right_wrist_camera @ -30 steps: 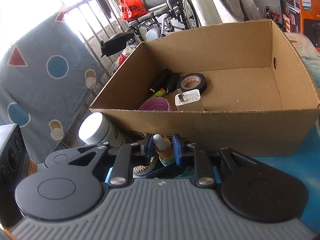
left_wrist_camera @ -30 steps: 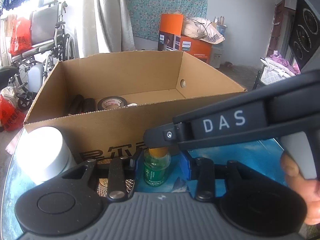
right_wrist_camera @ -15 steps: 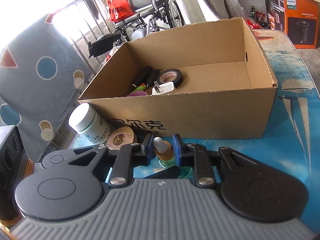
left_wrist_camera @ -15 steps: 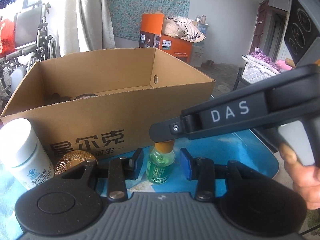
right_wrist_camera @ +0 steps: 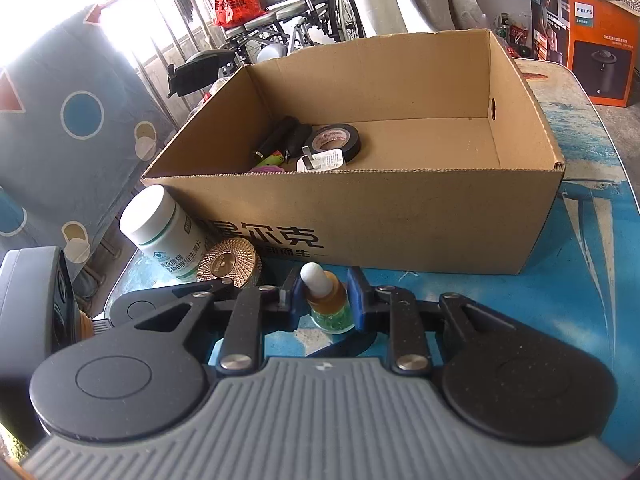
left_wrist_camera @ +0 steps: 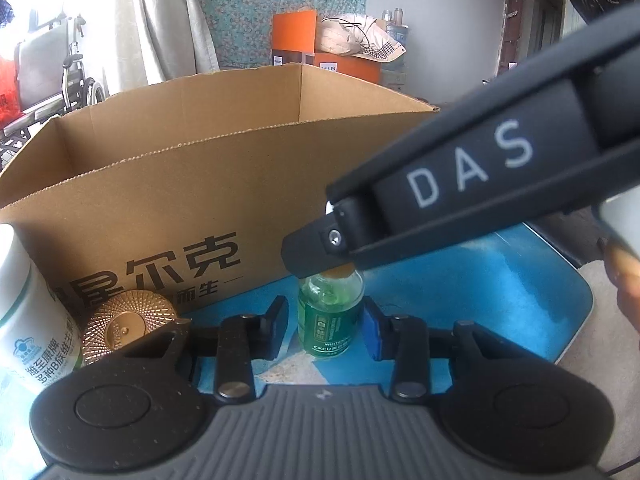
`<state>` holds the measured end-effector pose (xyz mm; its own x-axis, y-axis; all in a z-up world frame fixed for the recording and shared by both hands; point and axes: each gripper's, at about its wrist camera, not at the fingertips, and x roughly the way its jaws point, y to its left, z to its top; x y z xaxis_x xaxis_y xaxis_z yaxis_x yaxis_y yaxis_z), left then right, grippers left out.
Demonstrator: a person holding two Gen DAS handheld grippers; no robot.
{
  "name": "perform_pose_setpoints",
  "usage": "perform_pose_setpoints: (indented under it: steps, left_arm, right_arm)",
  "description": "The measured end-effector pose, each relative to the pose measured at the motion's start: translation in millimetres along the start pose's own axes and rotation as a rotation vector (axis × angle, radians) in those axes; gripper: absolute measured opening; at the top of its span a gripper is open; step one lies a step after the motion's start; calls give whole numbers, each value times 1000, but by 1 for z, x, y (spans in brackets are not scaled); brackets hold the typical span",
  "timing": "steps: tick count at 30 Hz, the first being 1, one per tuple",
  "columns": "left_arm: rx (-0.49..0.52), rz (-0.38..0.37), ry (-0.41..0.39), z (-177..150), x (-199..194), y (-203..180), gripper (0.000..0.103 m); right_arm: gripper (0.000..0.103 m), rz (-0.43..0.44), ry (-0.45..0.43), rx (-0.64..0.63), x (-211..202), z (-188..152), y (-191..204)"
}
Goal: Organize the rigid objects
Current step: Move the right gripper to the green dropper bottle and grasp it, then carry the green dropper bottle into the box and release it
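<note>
Green dropper bottle now stands on the blue table before the cardboard box, lowered from rim height, right gripper bracketing its neck, grip uncertain, left gripper spread around its body, so boxing remains undone

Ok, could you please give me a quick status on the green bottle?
Left gripper open, straddling green bottle. Right gripper at its dropper neck, grip unclear. Bottle upright on table, outside cardboard box. Box wall just ahead.
</note>
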<state>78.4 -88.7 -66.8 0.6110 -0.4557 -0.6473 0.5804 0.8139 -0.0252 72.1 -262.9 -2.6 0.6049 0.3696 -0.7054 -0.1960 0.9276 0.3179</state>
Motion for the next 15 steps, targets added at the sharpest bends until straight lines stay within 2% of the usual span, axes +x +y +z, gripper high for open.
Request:
perform_pose_setpoints:
  steps: [4,10,15]
  left_arm:
    - [-17,-11,5,-2,5,-1,34]
    - [-20,-10,-3,-4,1,-4,34]
    - [-6,6,-63,7,-25,-9,33]
  right_arm:
    - [26,-2,0,0,3,0,0]
    - [21,-7,-12,-11,-1,-1,2]
    - [21,-1,-52,-55,-21,4,15]
